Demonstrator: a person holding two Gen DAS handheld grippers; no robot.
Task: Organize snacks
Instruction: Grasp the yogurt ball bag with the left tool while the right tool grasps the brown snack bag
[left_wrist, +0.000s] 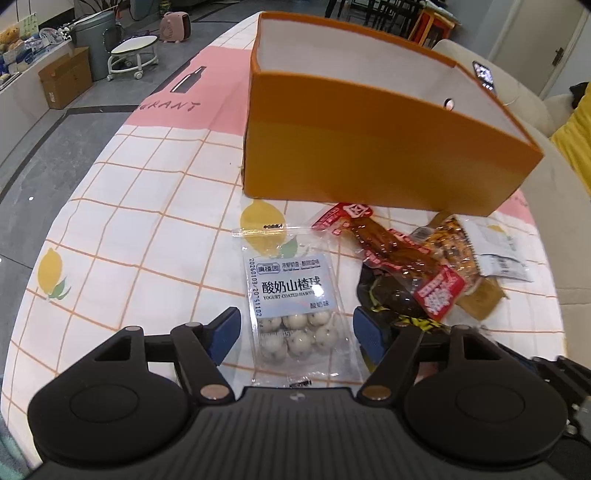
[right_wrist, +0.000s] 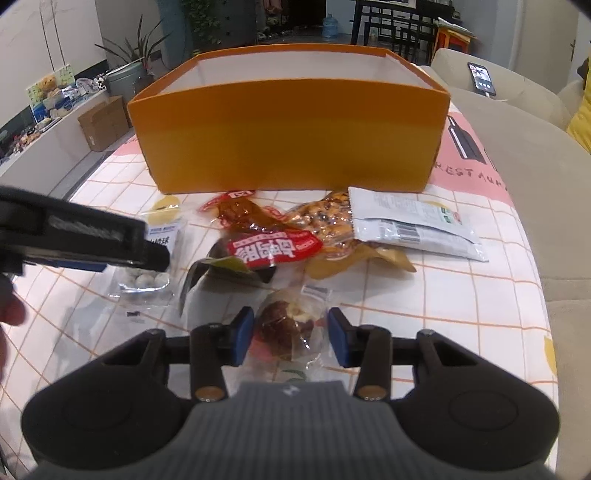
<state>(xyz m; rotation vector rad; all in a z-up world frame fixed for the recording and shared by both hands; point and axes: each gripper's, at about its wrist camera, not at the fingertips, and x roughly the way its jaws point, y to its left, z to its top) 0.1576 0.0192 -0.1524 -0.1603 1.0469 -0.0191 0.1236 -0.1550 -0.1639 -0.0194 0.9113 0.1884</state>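
A clear packet of yogurt-coated hawthorn balls (left_wrist: 295, 295) lies flat on the checked tablecloth. My left gripper (left_wrist: 297, 332) is open, a blue pad on each side of the packet and neither touching it. In the right wrist view, a small clear packet with a brown snack (right_wrist: 284, 328) lies between the pads of my right gripper (right_wrist: 291, 338), which is open with gaps on both sides. Behind them stands the open orange box (left_wrist: 369, 155) (right_wrist: 288, 140); its floor is hidden. A red packet (right_wrist: 273, 247), a peanut packet (right_wrist: 328, 218) and a silver sachet (right_wrist: 410, 221) lie in front of it.
A dark green packet (right_wrist: 221, 266) lies under the red one. A left gripper finger (right_wrist: 92, 236) crosses the right wrist view above the hawthorn packet. A beige sofa (right_wrist: 517, 147) with a phone (right_wrist: 480, 77) borders the table on the right. The table's edge drops to the floor at left.
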